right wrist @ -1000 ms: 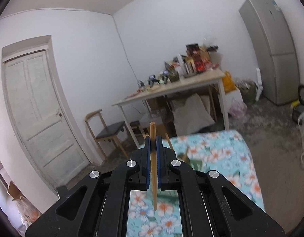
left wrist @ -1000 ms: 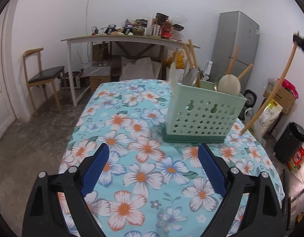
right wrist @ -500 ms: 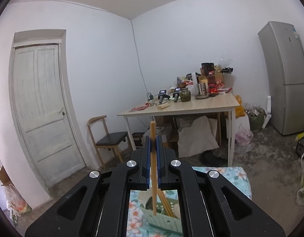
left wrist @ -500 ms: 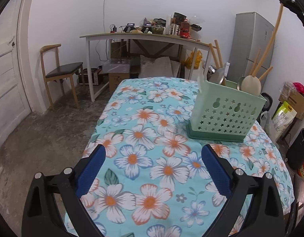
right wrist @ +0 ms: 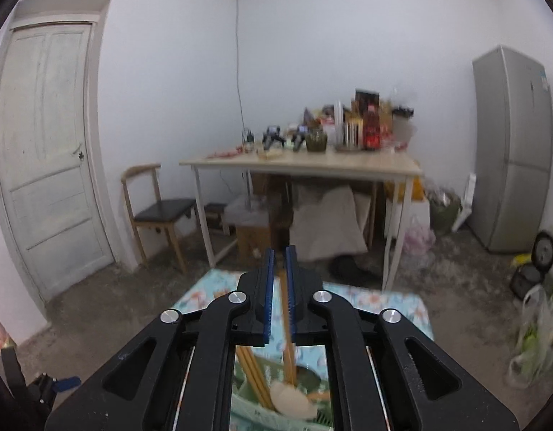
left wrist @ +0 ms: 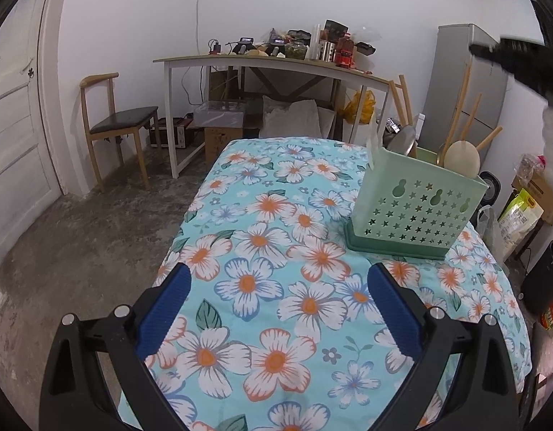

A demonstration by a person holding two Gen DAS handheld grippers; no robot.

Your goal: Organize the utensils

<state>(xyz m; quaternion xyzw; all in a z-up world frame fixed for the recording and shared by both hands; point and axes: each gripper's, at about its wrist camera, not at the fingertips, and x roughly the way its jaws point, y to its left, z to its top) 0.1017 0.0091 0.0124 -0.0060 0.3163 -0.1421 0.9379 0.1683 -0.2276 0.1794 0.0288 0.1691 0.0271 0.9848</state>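
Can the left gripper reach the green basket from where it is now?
Probably yes. The left gripper is open, empty, and only bare tablecloth lies between it and the basket.

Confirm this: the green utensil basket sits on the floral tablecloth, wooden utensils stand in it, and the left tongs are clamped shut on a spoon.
Not quite. The left tongs stand wide open and empty above the floral tablecloth, as the left wrist view shows. The green utensil basket does sit on the cloth, with wooden utensils in it.
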